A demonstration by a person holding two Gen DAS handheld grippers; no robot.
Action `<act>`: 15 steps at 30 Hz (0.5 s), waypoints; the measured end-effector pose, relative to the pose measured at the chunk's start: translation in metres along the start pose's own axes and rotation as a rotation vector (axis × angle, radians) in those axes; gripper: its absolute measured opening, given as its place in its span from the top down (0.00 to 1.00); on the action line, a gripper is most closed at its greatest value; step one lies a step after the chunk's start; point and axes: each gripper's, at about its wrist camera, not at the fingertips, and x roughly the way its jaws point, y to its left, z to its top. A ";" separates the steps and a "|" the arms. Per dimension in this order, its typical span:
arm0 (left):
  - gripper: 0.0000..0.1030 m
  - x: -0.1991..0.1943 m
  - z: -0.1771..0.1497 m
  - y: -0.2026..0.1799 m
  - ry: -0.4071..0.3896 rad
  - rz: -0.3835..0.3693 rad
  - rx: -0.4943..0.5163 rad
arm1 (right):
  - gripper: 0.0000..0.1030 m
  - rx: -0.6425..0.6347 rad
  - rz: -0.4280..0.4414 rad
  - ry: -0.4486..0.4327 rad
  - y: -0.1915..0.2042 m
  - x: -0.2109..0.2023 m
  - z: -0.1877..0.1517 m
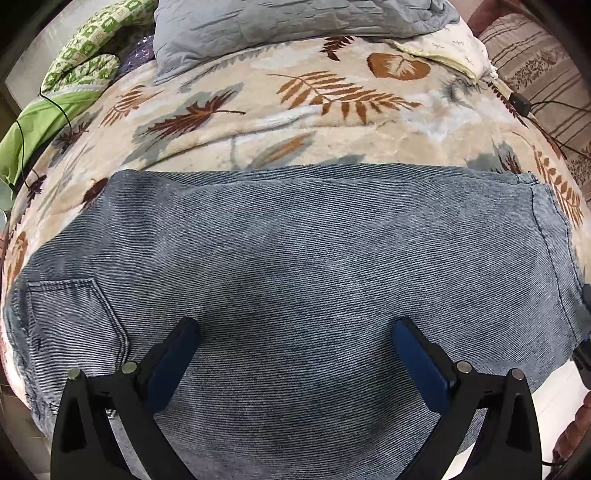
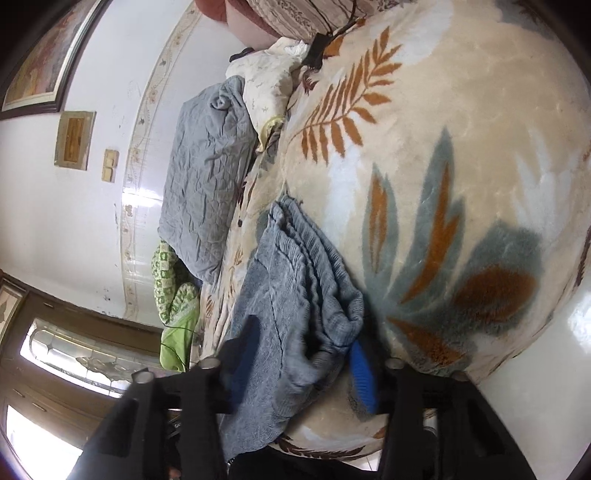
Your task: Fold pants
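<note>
The faded blue-grey denim pants lie flat on the leaf-patterned beige blanket. Left gripper fingers spread wide above them. At 3 o'clock, right gripper fingers straddle the layered hem, wide apart.

Pants faded blue denim – blanket beige w/ rust leaves.

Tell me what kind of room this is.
Most likely a bedroom in a home. The pants lie on a bed covered by a leaf-print blanket, with a grey pillow and more bedding at its far end, and framed pictures hang on the wall.
</note>
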 end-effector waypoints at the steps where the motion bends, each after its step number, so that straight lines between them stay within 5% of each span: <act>1: 0.00 0.000 0.000 0.000 0.000 -0.003 0.004 | 0.60 -0.009 -0.007 0.003 0.001 0.002 -0.001; 12: 0.00 -0.009 0.003 0.002 -0.018 -0.045 0.000 | 0.77 -0.107 -0.121 -0.019 0.024 0.010 0.001; 15: 0.00 0.003 0.005 -0.001 0.016 0.003 0.037 | 0.76 -0.115 -0.164 0.004 0.022 0.020 0.004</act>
